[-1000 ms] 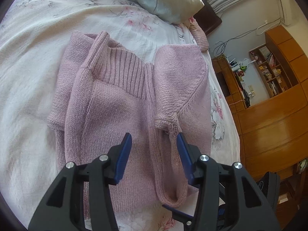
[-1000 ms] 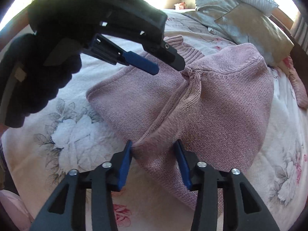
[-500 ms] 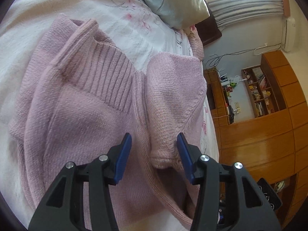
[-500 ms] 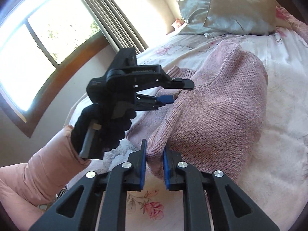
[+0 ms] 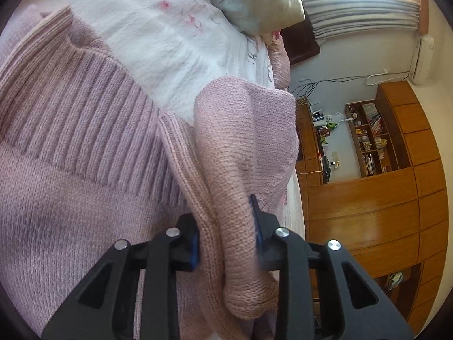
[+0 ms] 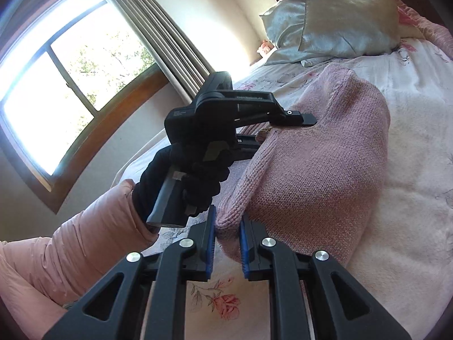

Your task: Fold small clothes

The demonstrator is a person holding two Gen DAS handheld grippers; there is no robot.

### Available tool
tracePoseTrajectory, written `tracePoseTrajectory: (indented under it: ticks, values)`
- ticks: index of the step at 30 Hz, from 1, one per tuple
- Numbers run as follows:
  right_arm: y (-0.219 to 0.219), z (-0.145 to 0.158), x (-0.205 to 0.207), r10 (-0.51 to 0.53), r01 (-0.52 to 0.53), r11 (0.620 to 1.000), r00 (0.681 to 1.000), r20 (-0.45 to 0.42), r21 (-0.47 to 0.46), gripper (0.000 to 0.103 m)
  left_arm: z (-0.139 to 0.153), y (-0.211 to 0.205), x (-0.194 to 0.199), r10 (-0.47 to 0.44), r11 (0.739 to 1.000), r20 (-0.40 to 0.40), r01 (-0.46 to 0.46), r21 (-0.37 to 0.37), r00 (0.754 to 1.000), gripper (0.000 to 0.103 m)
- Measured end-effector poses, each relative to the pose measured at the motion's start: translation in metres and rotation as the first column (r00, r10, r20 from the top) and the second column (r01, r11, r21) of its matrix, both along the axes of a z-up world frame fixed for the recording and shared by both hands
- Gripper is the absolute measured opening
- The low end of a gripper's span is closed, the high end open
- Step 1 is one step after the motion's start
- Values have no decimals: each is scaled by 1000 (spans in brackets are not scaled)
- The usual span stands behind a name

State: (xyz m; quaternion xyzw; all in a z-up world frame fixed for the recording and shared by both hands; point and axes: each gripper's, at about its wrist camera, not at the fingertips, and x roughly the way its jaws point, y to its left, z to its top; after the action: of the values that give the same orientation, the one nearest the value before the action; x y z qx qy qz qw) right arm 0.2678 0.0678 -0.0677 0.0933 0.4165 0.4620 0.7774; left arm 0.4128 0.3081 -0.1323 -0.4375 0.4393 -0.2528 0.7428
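A pink knitted sweater (image 5: pixel 85 170) lies on the bed with its ribbed collar up and left in the left wrist view. My left gripper (image 5: pixel 225 228) is shut on a folded sleeve of it, knit bunched between the blue pads. In the right wrist view the sweater (image 6: pixel 317 170) is a rounded mound. My right gripper (image 6: pixel 227 233) is shut on its near lower edge. The same view shows the left gripper (image 6: pixel 283 126), held by a black-gloved hand (image 6: pixel 187 187), biting into the sweater's upper left side.
The bed has a white floral sheet (image 6: pixel 410 175). Grey and beige pillows (image 6: pixel 339 22) lie at its head. A window with curtains (image 6: pixel 70 85) is to the left. Wooden cabinets and shelves (image 5: pixel 376 170) stand beyond the bed's right edge. A pink sleeve (image 6: pixel 70 255) reaches in from the lower left.
Both grippers went from open to shut. The left moved forward and closed on the sleeve fold. The right closed on the sweater's near edge and tilted up.
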Motion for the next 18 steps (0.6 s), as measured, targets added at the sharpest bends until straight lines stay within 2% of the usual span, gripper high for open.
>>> tracePoseTrajectory:
  ticks: [6, 11, 15, 18]
  values:
    - [28, 8, -4, 51, -51, 999, 999, 9, 11, 15, 43, 29, -13, -4, 999, 119, -1, 43, 993, 22]
    - [72, 20, -8, 112, -113, 993, 993, 33, 16, 15, 73, 66, -29, -1, 992, 195, -23, 123, 981, 22]
    - [112, 20, -11, 151, -149, 988, 987, 56, -35, 15, 74, 95, -35, 4, 986, 225, -41, 161, 974, 22]
    - [136, 7, -11, 160, -155, 983, 986, 42, -95, 15, 56, 113, -31, 22, 985, 199, -55, 162, 980, 22]
